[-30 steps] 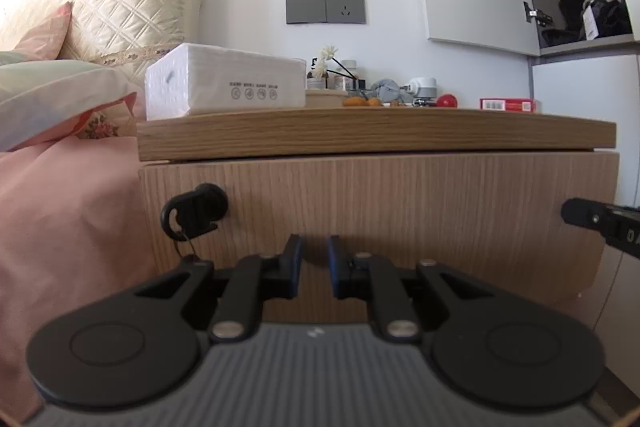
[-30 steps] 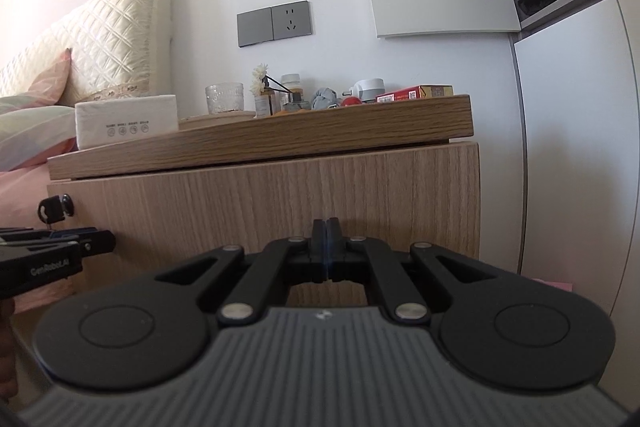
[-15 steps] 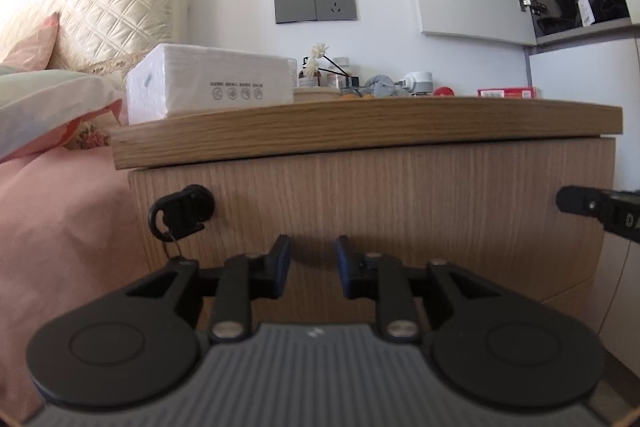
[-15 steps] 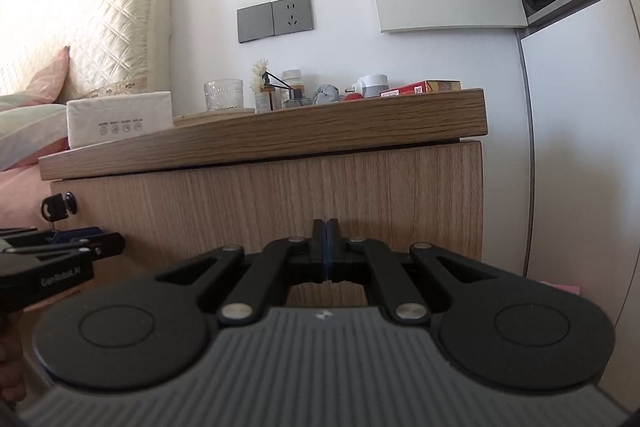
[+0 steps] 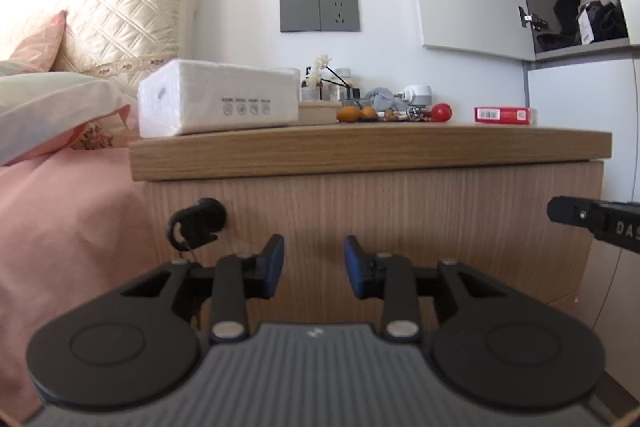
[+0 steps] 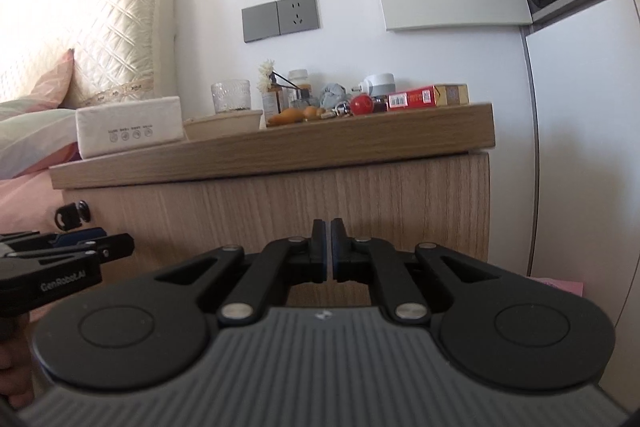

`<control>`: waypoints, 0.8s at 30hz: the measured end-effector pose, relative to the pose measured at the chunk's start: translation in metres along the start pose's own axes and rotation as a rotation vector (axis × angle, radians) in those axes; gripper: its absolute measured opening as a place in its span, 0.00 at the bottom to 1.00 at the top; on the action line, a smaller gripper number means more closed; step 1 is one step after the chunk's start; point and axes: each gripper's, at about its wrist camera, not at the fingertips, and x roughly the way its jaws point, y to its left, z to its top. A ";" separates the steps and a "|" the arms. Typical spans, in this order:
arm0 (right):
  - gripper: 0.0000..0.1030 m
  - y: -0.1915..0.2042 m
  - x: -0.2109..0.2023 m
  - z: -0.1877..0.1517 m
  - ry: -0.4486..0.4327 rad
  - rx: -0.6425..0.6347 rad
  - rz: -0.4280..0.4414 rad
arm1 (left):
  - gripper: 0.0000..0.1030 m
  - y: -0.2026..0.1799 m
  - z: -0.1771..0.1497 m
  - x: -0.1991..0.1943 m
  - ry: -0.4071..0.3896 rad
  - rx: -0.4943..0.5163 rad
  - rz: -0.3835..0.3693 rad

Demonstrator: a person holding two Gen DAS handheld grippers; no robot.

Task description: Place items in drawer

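The wooden nightstand's drawer front (image 5: 400,223) (image 6: 320,207) is closed, with a black knob (image 5: 198,223) (image 6: 72,217) at its left end. On top lie a white tissue box (image 5: 218,103), small orange pieces (image 5: 354,113), a red ball (image 5: 441,112) (image 6: 362,104) and a red box (image 5: 504,115) (image 6: 416,97). My left gripper (image 5: 314,259) faces the drawer front just right of the knob; its jaws are opening with nothing between them. My right gripper (image 6: 330,251) faces the drawer's right half, with only a thin slit between its pads and nothing held.
A bed with a pink sheet (image 5: 60,227) and pillows lies left of the nightstand. A white wardrobe (image 6: 580,147) stands right of it, with a pink item (image 6: 560,285) on the floor. A glass (image 6: 231,97), bottles and a white plug (image 5: 418,95) crowd the top's back.
The left jaws have spread from nearly closed to a clear gap. The right pads have parted by a hairline. Both hands have stayed roughly in place.
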 end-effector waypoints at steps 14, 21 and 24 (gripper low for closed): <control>0.04 0.018 -0.048 0.014 -0.029 -0.005 0.009 | 0.44 0.012 0.010 -0.053 -0.032 -0.020 0.008; 0.04 0.026 -0.074 0.020 -0.057 -0.006 0.014 | 0.44 0.019 0.015 -0.086 -0.078 -0.039 0.027; 0.04 0.031 -0.083 0.021 -0.062 -0.013 0.019 | 0.44 0.022 0.016 -0.100 -0.087 -0.033 0.028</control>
